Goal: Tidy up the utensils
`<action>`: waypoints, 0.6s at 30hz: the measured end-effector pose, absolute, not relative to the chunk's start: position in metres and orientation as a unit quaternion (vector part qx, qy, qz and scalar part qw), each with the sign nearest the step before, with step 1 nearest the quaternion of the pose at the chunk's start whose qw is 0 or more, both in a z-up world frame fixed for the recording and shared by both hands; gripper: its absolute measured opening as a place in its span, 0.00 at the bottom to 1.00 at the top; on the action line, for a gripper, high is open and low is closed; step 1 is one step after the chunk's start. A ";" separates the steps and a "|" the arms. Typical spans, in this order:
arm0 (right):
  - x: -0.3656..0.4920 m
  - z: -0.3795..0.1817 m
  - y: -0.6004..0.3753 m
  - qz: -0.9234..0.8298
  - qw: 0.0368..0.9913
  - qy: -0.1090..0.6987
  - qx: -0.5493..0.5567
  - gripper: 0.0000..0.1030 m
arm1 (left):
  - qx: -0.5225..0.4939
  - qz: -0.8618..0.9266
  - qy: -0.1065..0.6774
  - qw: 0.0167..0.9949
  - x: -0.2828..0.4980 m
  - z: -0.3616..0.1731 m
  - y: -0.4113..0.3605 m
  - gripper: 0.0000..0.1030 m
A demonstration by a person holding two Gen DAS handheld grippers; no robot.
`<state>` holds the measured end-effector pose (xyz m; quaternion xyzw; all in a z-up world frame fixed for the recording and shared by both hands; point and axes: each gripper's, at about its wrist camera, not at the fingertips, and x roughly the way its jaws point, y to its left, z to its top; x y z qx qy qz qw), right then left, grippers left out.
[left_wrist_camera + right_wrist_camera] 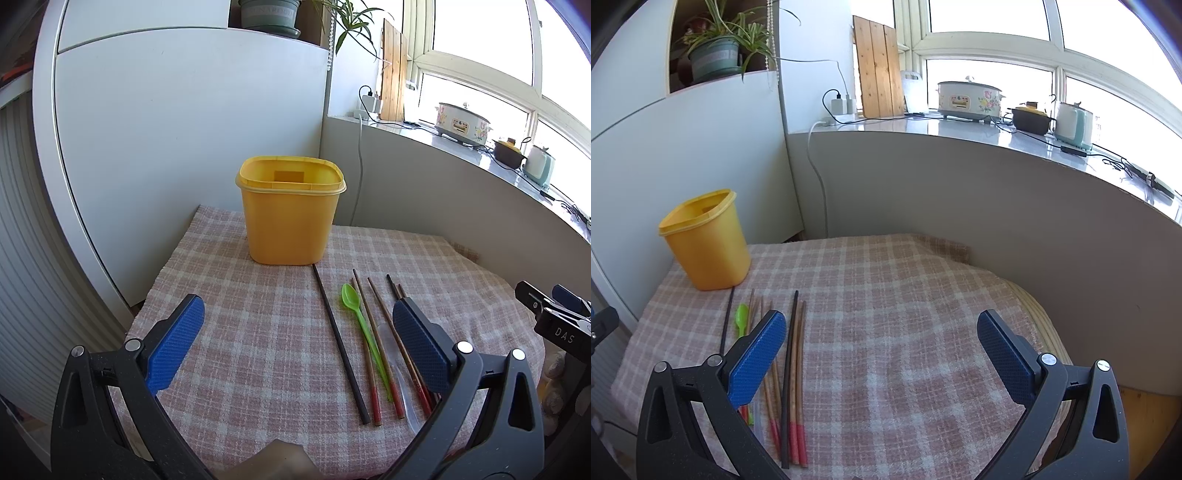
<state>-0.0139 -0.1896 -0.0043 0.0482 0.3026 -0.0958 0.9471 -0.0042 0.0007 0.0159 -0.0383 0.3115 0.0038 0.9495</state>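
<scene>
Utensils (pixel 364 343) lie on checked cloth (pixel 240 332) w/ yellow bin (pixel 290 218) by windowsill (pixel 960 129); both hand-held grippers (pixel 295 339) (pixel 882 354) wide.

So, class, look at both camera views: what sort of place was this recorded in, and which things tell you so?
Most likely a home kitchen corner or enclosed balcony. A flowered electric cooker and a kettle stand on the windowsill, a potted plant sits on a shelf, and chopsticks lie on a checked tablecloth.

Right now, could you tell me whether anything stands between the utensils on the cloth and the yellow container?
Nothing visible does. The chopsticks and green spoon lie on bare checked cloth just before the open yellow container.
</scene>
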 end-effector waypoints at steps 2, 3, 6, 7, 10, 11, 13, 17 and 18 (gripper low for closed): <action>-0.015 -0.004 -0.190 -0.095 0.947 0.302 0.048 0.99 | -0.038 0.004 0.311 0.950 -0.004 0.016 0.001 1.00; -0.015 -0.003 -0.189 -0.095 0.948 0.301 0.047 0.99 | -0.039 0.004 0.311 0.950 -0.004 0.016 0.001 1.00; -0.015 -0.003 -0.189 -0.095 0.948 0.300 0.046 0.99 | -0.038 0.004 0.311 0.950 -0.004 0.017 0.000 1.00; -0.015 -0.003 -0.188 -0.095 0.948 0.300 0.046 0.99 | -0.039 0.004 0.311 0.949 -0.004 0.016 0.001 1.00; -0.015 -0.003 -0.189 -0.095 0.948 0.300 0.047 0.99 | -0.038 0.004 0.311 0.950 -0.004 0.016 0.001 1.00; -0.015 -0.003 -0.189 -0.094 0.948 0.300 0.047 0.99 | -0.039 0.004 0.311 0.950 -0.004 0.016 0.001 1.00; -0.014 -0.003 -0.188 -0.094 0.948 0.302 0.047 0.99 | -0.039 0.004 0.311 0.950 -0.004 0.016 0.002 1.00; -0.014 -0.003 -0.188 -0.094 0.948 0.302 0.047 0.99 | -0.040 0.004 0.310 0.950 -0.005 0.017 0.001 1.00; -0.014 -0.003 -0.188 -0.094 0.948 0.302 0.047 0.99 | -0.039 0.004 0.311 0.950 -0.004 0.016 0.002 1.00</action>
